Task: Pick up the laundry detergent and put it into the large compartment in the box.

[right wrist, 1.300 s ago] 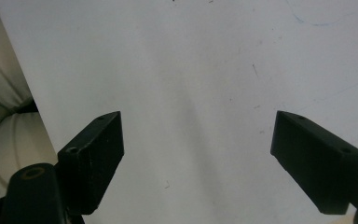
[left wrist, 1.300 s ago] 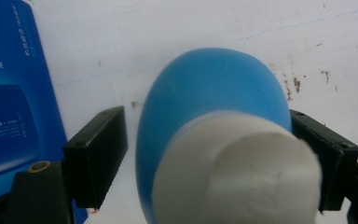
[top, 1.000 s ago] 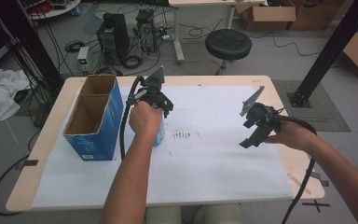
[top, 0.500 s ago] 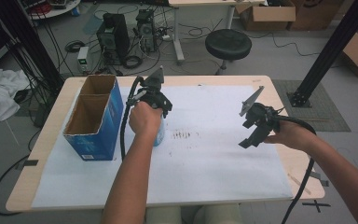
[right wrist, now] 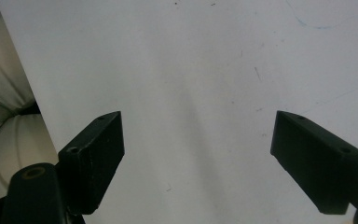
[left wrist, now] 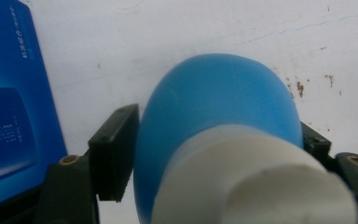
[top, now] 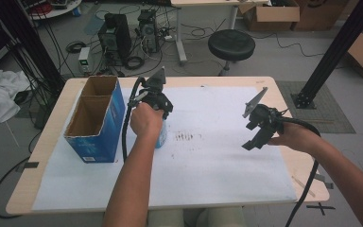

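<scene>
**A:** While we look down from the high view, the desk (top: 293, 101) takes up the middle of the picture, pale wood with a white sheet (top: 217, 161) spread over most of its top. What sits on it?

**B:** At about nine o'clock on the desk stands a blue cardboard box (top: 94, 120), open at the top, split into two compartments, both looking bare inside. Just at its three o'clock side comes the left hand (top: 146, 120), and the left hand-held gripper (left wrist: 214, 154) is clamped on a blue bottle (left wrist: 219, 121).

**A:** How firm is that grip?

**B:** In the left gripper view the black jaws press either side of the blue body, with a white part of the bottle nearest the camera. From above, the bottle's blue shows just below the hand, near the box but apart from it. Whether it touches the sheet, I cannot tell.

**A:** And over at three o'clock?

**B:** The right hand-held gripper (top: 260, 127) hangs over the sheet, well apart from the bottle, with its grey plate tilted up. In the right gripper view its jaws stand wide apart, with plain white paper between them.

**A:** Anything smaller?

**B:** Dark specks (top: 185, 137) on the sheet near the centre, just at three o'clock of the bottle.
</scene>
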### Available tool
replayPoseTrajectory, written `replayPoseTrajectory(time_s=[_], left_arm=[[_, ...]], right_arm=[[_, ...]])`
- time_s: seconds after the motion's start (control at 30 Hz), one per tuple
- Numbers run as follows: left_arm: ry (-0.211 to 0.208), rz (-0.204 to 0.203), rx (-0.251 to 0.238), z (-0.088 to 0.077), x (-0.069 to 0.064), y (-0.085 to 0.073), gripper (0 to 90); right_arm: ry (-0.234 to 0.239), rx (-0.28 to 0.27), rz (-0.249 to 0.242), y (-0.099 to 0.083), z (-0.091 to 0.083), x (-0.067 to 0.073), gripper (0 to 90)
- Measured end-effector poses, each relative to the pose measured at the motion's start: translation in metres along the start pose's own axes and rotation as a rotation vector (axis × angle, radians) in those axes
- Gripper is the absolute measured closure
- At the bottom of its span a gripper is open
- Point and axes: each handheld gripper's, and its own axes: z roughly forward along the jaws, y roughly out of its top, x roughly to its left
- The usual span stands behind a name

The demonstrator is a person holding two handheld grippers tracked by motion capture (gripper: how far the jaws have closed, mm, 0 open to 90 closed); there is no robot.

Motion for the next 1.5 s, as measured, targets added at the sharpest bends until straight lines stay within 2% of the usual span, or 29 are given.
replayPoseTrajectory(time_s=[0.27,0.57,1.07,1.33,1.4,1.5], left_arm=[[0.008,-0.005,-0.001,0.0,-0.001,0.0,34.4],[0.014,0.014,0.003,-0.001,-0.003,0.001,36.9],[-0.006,0.029,0.01,-0.004,0.0,0.001,37.4],[-0.019,0.056,0.002,-0.024,0.0,0.002,37.5],[-0.016,0.066,-0.006,-0.037,0.001,0.004,37.5],[-0.018,0.071,-0.014,-0.045,0.003,0.005,37.5]], right_arm=[[-0.003,-0.004,0.001,-0.002,-0.001,0.0,17.1],[-0.002,-0.005,0.004,-0.004,-0.001,0.0,17.0],[0.002,-0.005,0.003,-0.004,0.0,-0.001,17.0],[0.004,-0.004,-0.001,-0.003,0.001,0.0,17.0],[0.004,-0.004,-0.003,-0.003,0.0,0.001,17.0],[0.003,-0.007,-0.004,-0.004,-0.001,0.001,17.1]])
